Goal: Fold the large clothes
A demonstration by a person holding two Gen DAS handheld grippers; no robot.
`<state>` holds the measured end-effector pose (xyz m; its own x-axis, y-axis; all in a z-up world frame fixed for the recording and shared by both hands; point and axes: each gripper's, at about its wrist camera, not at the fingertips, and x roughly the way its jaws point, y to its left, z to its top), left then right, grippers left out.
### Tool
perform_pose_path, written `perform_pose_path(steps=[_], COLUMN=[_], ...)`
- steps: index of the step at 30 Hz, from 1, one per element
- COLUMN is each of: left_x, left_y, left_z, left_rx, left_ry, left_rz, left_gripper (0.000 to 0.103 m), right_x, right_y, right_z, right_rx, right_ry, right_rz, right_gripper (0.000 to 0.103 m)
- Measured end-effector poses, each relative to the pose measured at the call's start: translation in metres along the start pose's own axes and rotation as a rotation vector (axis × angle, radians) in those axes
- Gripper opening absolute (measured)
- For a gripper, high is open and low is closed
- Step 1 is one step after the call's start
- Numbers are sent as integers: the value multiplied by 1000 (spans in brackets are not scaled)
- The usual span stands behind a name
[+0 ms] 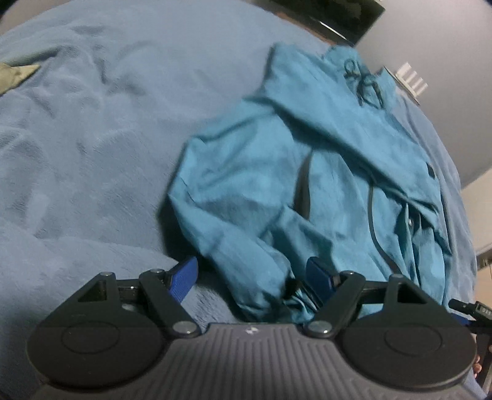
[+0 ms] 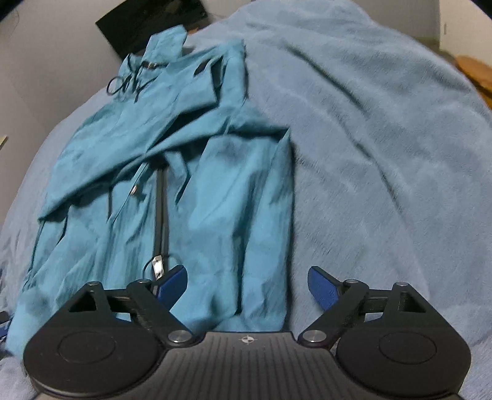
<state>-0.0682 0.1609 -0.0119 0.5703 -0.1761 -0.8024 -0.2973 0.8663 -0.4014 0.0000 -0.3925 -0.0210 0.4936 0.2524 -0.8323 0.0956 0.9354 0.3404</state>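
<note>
A teal zip-up hooded jacket (image 1: 276,172) lies on a light blue blanket (image 1: 92,138), its sleeves folded across the front. It also shows in the right wrist view (image 2: 172,184), with the black zipper (image 2: 160,215) running down its middle. My left gripper (image 1: 252,277) is open, its blue fingers on either side of the jacket's near bottom corner. My right gripper (image 2: 246,283) is open over the jacket's other bottom corner, with the hem between its fingers. Neither jaw is closed on the cloth.
The blue blanket (image 2: 384,154) covers the whole surface and spreads wide beside the jacket. A dark flat object (image 1: 338,15) stands past the far edge by a grey wall. An olive cloth corner (image 1: 15,77) lies at the far left. A brown object (image 2: 476,74) sits at the right edge.
</note>
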Motion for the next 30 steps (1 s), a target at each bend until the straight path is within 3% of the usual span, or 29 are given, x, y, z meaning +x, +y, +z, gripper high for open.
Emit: perform_pose_path(steps=[3,8,13,15,16,20,21,23,25,30], left_x=[10,25,37,43,45,49,46,37,24,-21], left_y=[-6,-2,12,12,12,13,13,17,23,44], left_z=[-3,1,7,8,8,7,6,4,3,4], left_rx=[28,19,-52,-49,-42,-41,-41,-60,-98,-212], left_ry=[24,63,83,94,99,116,106,74,47,-49], left_rz=[39,29,0,17,15,9,-1,-47,-127,-356], left_gripper=[76,76,76,72,70,38,32,20,19,14], right_x=[-2,-8,-16,-17,-16,-9,-10,-18,-29,-67], right_y=[2,15,27,30,30,27,27,31,34,24], right_z=[-9,-25,-39,-40,-40,-42,-43,-46,-50,-57], right_rx=[13,-8,-16,-16,-5,41,34,9,-7,48], right_ry=[58,125,137,128,128,134,121,72,13,-131], right_rz=[24,43,66,67,71,92,91,97,135,274], right_gripper=[87,87,89,87,84,61,46,35,24,15])
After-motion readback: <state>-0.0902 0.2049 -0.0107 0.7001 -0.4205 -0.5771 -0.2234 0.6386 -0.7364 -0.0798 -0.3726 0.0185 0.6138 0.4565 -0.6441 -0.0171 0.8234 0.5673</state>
